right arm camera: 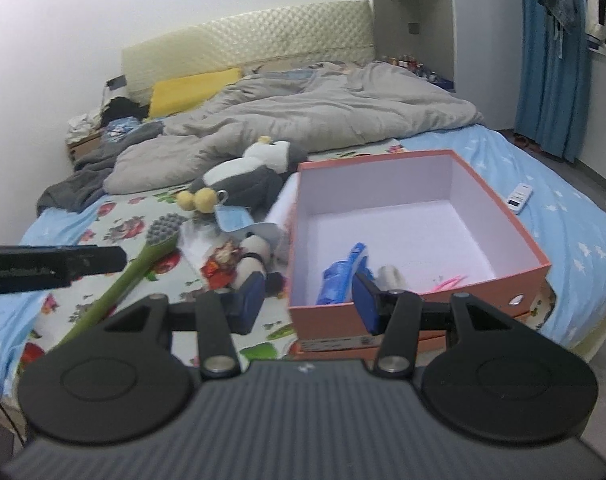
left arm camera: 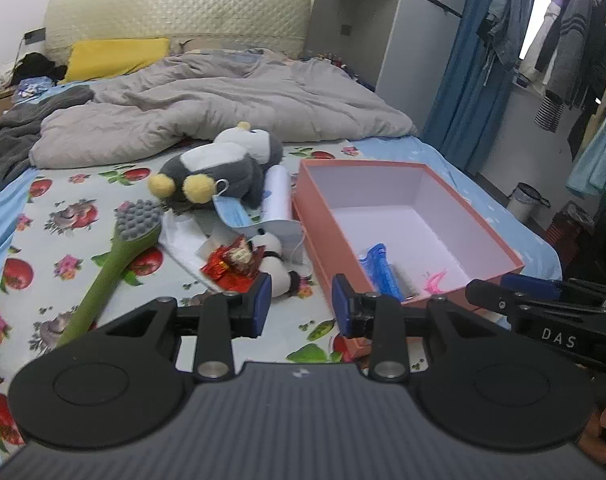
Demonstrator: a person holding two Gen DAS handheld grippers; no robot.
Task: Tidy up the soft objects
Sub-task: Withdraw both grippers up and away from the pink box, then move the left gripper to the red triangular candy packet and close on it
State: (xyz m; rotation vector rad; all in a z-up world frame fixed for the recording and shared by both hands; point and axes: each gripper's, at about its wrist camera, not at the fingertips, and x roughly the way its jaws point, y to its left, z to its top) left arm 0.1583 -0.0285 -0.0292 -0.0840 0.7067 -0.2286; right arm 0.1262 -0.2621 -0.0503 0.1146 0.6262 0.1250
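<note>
A grey and white plush penguin (left arm camera: 223,164) (right arm camera: 247,176) lies on the flowered sheet beside an orange box (left arm camera: 323,236) (right arm camera: 499,216). In front of it lie a blue face mask (left arm camera: 233,210) (right arm camera: 233,218), a small panda plush (left arm camera: 275,264) (right arm camera: 255,258), a red wrapper (left arm camera: 233,262) and a green brush (left arm camera: 119,256) (right arm camera: 139,268). The box holds a blue packet (left arm camera: 379,268) (right arm camera: 343,272) and a pink item (left arm camera: 435,280). My left gripper (left arm camera: 301,306) hovers open near the panda and the box's near corner. My right gripper (right arm camera: 308,300) hangs open over the box's near wall. Neither holds anything.
A rumpled grey duvet (left arm camera: 223,100) and yellow pillow (left arm camera: 115,56) fill the far bed. A white roll (left arm camera: 277,196) leans at the box. A remote (right arm camera: 519,196) lies right of the box. A curtain (left arm camera: 475,80) and hanging clothes stand at right.
</note>
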